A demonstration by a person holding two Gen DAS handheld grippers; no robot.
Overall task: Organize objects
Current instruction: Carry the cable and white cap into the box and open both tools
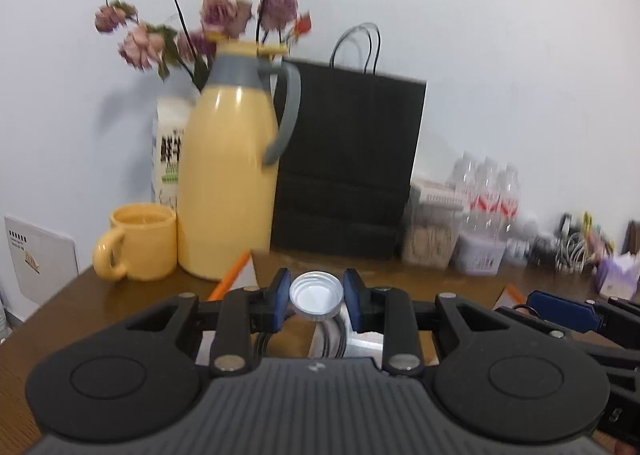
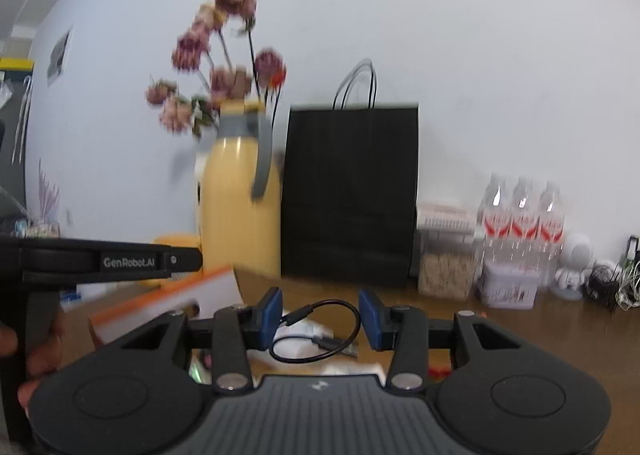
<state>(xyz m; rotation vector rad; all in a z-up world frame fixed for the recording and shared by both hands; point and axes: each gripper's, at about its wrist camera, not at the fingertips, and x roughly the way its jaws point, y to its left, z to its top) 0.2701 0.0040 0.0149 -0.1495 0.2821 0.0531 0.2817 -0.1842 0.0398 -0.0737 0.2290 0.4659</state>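
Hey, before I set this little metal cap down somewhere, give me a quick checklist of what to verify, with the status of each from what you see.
1. Small silver metal bottle cap sits between the left gripper pads: ok.
2. Cap upright, open side up: ok.
3. Right gripper is free, nothing pressed between its pads: ok; the black looped cable lies on the table below it.
4. Route ahead clear of the tall yellow thermos jug and yellow ceramic mug: not ok, both stand close in front on the left.
5. Bare patch of brown wooden table for setting down: ok.
6. Where the cap belongs: cannot tell.
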